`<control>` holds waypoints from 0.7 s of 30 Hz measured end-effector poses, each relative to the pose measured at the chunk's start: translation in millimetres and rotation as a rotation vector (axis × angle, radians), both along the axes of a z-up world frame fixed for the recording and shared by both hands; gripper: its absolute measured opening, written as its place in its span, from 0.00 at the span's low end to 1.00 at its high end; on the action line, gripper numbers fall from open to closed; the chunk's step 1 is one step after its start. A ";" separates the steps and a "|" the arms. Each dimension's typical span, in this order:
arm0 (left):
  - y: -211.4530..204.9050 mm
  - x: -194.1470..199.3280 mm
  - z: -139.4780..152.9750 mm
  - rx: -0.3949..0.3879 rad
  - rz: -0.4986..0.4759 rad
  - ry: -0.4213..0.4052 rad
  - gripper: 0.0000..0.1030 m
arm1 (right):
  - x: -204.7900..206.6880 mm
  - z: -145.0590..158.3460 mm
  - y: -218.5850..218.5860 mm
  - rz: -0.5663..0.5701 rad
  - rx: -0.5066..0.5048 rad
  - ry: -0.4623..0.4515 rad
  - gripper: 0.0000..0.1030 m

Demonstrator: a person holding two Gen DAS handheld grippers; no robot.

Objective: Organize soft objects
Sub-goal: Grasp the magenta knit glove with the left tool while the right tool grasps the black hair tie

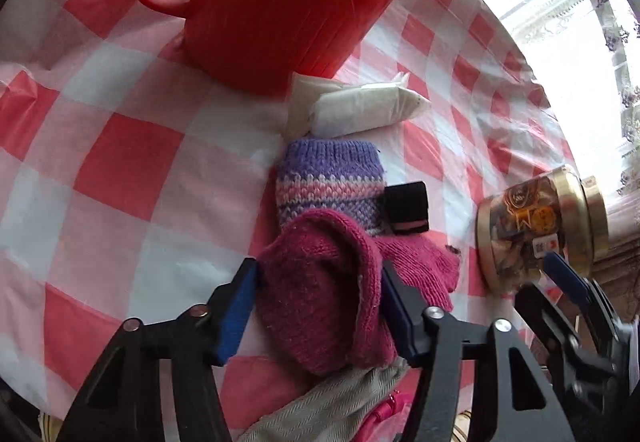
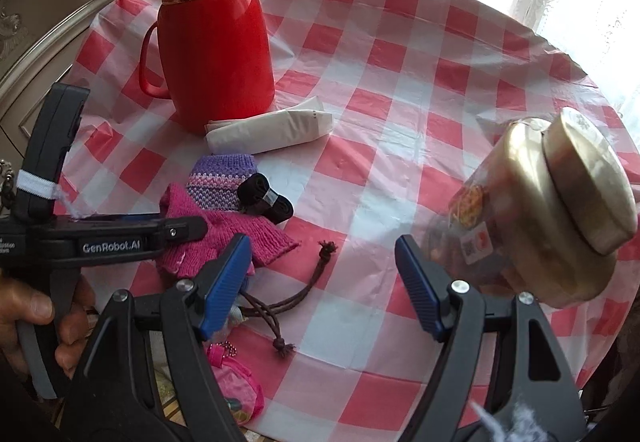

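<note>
Magenta knitted glove point(image 1: 320, 294) pinched in the left gripper point(image 1: 316, 306)
Both blue pads press its sides on the red-checked tablecloth point(image 1: 120, 170), a purple striped glove point(image 1: 328, 178) touching it beyond; the right gripper point(image 2: 324, 282) stands wide with nothing between its pads, a gold-lidded jar point(image 2: 552, 210) just beside its right finger

Left claw point(image 1: 318, 306): black plastic arms, ribbed blue pads point(image 1: 236, 316), silver pivot screws. Right claw point(image 2: 322, 284): same build. Left handle in right-wrist view: white "GenRobot.AI" lettering, white strap point(image 2: 35, 188).
</note>
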State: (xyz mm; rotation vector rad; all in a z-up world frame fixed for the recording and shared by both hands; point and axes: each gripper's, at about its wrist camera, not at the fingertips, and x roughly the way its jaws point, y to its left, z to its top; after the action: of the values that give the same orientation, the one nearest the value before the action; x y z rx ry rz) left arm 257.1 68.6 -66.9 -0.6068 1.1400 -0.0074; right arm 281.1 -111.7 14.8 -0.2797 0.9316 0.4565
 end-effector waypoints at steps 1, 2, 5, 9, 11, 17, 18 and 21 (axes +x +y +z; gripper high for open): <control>-1.4 -0.8 1.2 0.007 -0.010 -0.007 0.49 | 3.4 -3.1 3.0 0.005 0.004 0.006 0.75; -1.9 -1.1 1.4 0.014 -0.016 -0.013 0.46 | 6.7 -5.9 5.9 0.012 0.011 0.014 0.75; 0.3 -7.4 6.0 0.029 -0.011 -0.027 0.38 | 14.2 -13.2 15.4 0.041 0.030 0.031 0.75; 0.2 -17.2 12.0 0.073 -0.006 -0.044 0.37 | 22.6 -23.7 27.0 0.062 0.041 0.056 0.75; 1.5 -21.4 13.3 0.082 -0.004 -0.051 0.37 | 25.8 -28.1 32.2 0.072 0.053 0.072 0.75; 8.6 -32.9 22.5 0.148 0.006 -0.080 0.37 | 34.9 -45.3 43.9 0.095 0.051 0.103 0.75; 10.0 -32.8 20.3 0.160 0.006 -0.069 0.41 | 36.8 -48.5 46.1 0.097 0.047 0.109 0.75; 17.3 -37.9 15.6 0.156 0.035 -0.046 0.52 | 40.1 -57.8 53.5 0.113 0.032 0.120 0.75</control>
State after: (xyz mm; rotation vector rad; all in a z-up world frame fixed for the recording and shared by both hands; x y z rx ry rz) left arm 219.2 85.9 -51.3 -0.4851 1.0745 0.0959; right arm 321.2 -58.2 -43.0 -0.2794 1.0282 0.5968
